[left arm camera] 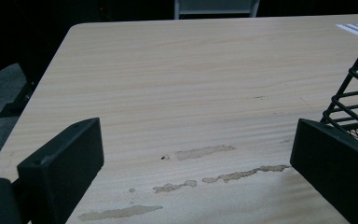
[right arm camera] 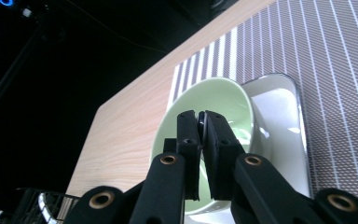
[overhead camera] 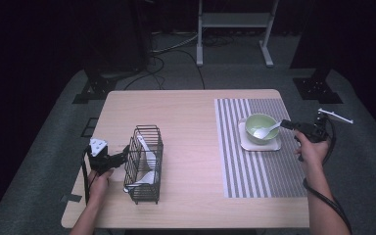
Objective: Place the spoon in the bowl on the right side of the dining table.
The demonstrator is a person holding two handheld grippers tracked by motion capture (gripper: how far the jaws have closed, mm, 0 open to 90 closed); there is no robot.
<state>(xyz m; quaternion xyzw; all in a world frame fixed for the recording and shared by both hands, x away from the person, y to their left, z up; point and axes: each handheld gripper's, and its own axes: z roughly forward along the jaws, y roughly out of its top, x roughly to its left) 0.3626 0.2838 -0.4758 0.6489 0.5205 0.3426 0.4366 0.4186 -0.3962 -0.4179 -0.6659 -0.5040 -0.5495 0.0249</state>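
Wooden table (overhead camera: 191,112) seen from above, two hand-held grippers at work. Right gripper (overhead camera: 288,124) pinching the handle of a white spoon (overhead camera: 267,130), jaws pressed together on it; spoon's scoop lying just ahead of the jaws inside a green bowl (overhead camera: 261,122). Bowl sitting on a white square plate (overhead camera: 275,144) atop a striped placemat (overhead camera: 259,171). Left gripper (left arm camera: 196,163) spread wide over bare tabletop, holding nothing, black wire basket (overhead camera: 144,164) just beside its right jaw, with white utensils inside.
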